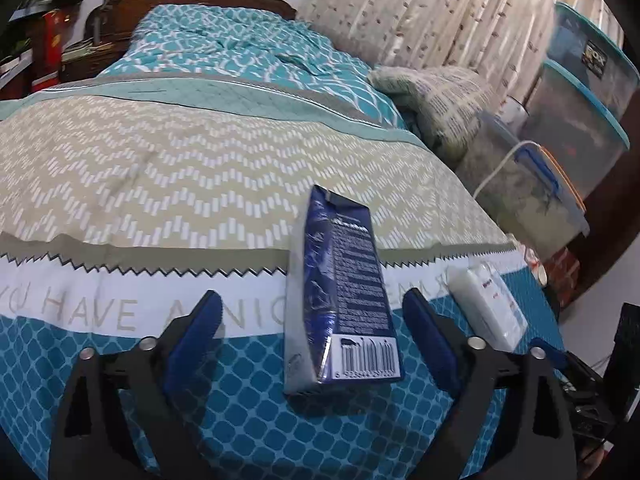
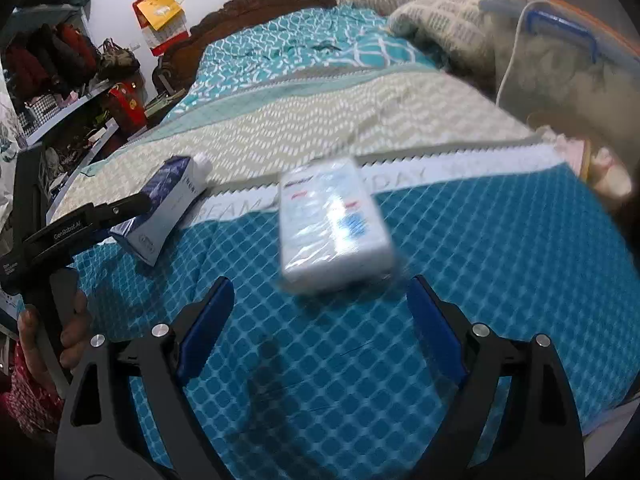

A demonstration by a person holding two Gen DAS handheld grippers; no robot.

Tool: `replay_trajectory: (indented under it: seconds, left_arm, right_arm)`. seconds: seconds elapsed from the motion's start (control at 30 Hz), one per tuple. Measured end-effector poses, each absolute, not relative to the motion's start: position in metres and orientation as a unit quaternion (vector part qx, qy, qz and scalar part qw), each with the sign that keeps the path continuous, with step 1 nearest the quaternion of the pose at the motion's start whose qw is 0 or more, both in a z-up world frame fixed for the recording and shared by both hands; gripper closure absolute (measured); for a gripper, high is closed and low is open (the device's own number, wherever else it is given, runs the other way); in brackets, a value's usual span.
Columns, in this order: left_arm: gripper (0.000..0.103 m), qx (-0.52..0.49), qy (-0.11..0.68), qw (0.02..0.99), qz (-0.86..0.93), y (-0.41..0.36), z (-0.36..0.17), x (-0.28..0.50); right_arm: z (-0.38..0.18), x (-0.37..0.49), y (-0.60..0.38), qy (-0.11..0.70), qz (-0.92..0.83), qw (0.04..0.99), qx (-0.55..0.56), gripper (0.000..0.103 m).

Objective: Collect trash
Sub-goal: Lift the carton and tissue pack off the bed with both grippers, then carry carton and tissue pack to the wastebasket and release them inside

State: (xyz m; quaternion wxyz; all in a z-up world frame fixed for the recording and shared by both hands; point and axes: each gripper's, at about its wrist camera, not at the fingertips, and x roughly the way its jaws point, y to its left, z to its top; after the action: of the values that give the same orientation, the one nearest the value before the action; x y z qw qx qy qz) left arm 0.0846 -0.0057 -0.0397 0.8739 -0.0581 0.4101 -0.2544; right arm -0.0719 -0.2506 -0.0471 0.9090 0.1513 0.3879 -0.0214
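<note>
A dark blue and white carton box (image 1: 344, 296) lies on the bed between the open fingers of my left gripper (image 1: 312, 316), which touch nothing. It also shows in the right wrist view (image 2: 168, 204), with the left gripper (image 2: 120, 208) beside it. A white plastic-wrapped tissue pack (image 2: 332, 228) lies just ahead of my open right gripper (image 2: 320, 296), apart from it. The pack shows at the right in the left wrist view (image 1: 488, 304).
The bed (image 1: 200, 184) has a teal, beige and white patterned cover. A folded blanket (image 1: 436, 100) and stacked plastic storage bins (image 1: 576, 120) stand along the right side by a curtain. Shelves with clutter (image 2: 60, 80) stand left of the carved headboard (image 2: 256, 8).
</note>
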Motion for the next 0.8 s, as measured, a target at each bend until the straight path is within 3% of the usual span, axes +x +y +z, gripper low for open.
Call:
replay_trajectory:
  seconds: [0.3,0.33,0.37,0.6,0.8]
  left_arm:
    - [0.014,0.037,0.407,0.888,-0.212,-0.045,-0.035,0.075]
    - [0.027,0.044,0.408,0.888,-0.209,-0.049,-0.036,0.077]
    - [0.056,0.057,0.416,0.884,-0.206,-0.056,-0.038,0.078]
    - [0.057,0.076,0.439,0.855,-0.266,-0.130,-0.026,0.085]
    - [0.057,0.067,0.448,0.788,-0.417,-0.276,0.002,0.079]
  right_arm:
    - [-0.051,-0.030,-0.254,0.418,0.017,0.903,0.099,0.014]
    - [-0.053,-0.027,-0.252,0.424,0.021,0.901,0.090,0.016]
    - [-0.056,-0.023,-0.250,0.432,0.027,0.898,0.078,0.037]
    - [-0.048,-0.038,-0.310,0.391,0.010,0.910,0.137,0.042]
    - [-0.037,-0.077,-0.454,0.320,-0.088,0.906,0.263,0.042]
